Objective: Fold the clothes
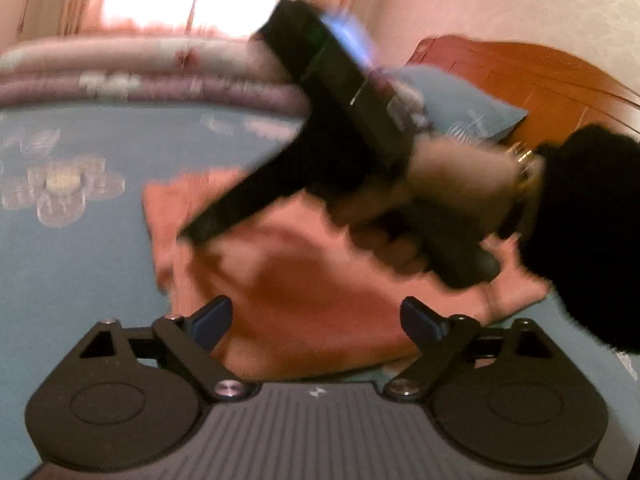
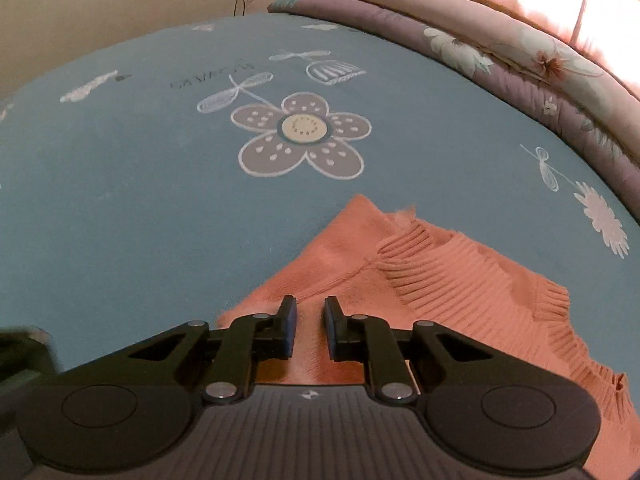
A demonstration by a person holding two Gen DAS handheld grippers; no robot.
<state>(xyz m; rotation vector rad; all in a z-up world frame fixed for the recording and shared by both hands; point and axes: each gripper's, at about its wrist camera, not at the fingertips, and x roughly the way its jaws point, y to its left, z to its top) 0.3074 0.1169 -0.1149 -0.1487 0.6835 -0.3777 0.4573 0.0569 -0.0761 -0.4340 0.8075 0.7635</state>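
Salmon-pink knit sweater (image 2: 460, 288) is lying on the blue flower-printed bedsheet (image 2: 120, 200), ribbed hem facing right. The right gripper (image 2: 310, 328) is hovering over the sweater's near edge, its fingers slightly apart and gripping nothing. The left gripper (image 1: 316, 320) is standing wide apart above the sweater; blur makes contact uncertain. A folded quilt (image 2: 520, 60) is lying at the far right.

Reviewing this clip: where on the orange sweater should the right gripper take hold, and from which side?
Probably the plain-knit corner of the orange sweater, which tapers to a point on the blue bedsheet. The right gripper, jaws slightly apart, already faces it, so approaching straight ahead, low over the sheet, looks best.
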